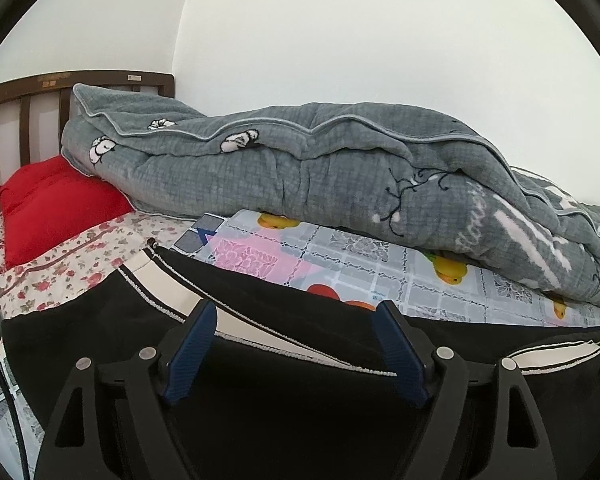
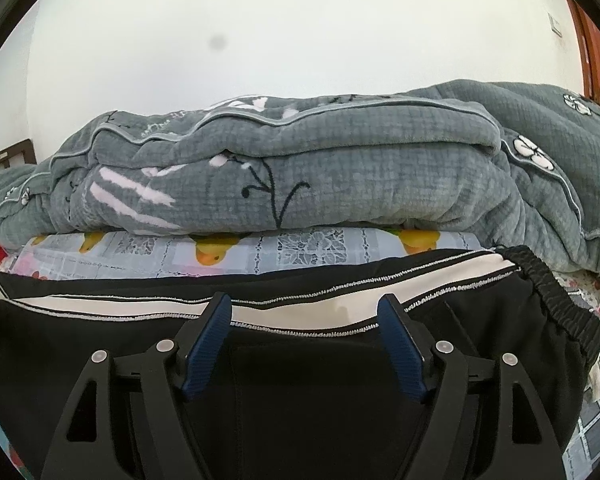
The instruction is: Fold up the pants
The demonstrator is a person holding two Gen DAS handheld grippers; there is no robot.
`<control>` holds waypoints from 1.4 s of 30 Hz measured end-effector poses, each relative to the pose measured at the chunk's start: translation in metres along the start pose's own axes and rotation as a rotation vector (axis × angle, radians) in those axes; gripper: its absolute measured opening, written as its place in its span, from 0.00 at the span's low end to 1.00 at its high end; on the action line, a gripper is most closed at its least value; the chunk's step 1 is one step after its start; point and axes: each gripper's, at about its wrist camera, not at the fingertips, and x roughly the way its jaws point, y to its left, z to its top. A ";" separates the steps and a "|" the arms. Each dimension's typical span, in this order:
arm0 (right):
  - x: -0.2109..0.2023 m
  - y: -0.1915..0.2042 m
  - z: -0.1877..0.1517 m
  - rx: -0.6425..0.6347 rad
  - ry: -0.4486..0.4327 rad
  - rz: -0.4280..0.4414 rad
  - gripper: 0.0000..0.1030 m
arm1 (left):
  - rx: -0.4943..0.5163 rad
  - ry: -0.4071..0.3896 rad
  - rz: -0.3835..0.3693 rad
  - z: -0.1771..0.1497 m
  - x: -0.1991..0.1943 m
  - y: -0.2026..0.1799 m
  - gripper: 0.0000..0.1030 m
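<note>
Black pants (image 1: 100,320) with a white side stripe (image 1: 172,284) lie flat on the bed. My left gripper (image 1: 296,312) is open just above the black cloth, its blue pads (image 1: 192,352) apart. In the right wrist view the same pants (image 2: 80,340) fill the lower frame, with the white stripe (image 2: 300,308) across and the elastic waistband (image 2: 556,292) at the right. My right gripper (image 2: 304,308) is open above the pants near the stripe and holds nothing.
A rolled grey quilt (image 1: 300,172) (image 2: 300,176) lies along the far side of the bed against the white wall. A red pillow (image 1: 52,204) sits by the wooden headboard (image 1: 20,100). A patterned mat with fruit prints (image 1: 340,256) (image 2: 284,248) covers the floral sheet (image 1: 60,272).
</note>
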 end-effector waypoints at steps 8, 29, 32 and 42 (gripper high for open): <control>-0.014 0.001 0.002 -0.004 -0.020 0.002 0.74 | 0.013 -0.013 -0.006 -0.001 -0.006 -0.003 0.78; -0.121 -0.040 -0.073 0.045 0.090 -0.011 0.74 | -0.030 -0.024 0.035 -0.056 -0.106 0.020 0.78; -0.134 -0.053 -0.085 0.070 0.113 -0.020 0.74 | -0.028 0.007 0.052 -0.067 -0.124 0.024 0.78; -0.166 -0.075 -0.110 0.083 0.153 -0.038 0.74 | -0.003 0.177 0.059 -0.103 -0.146 0.043 0.78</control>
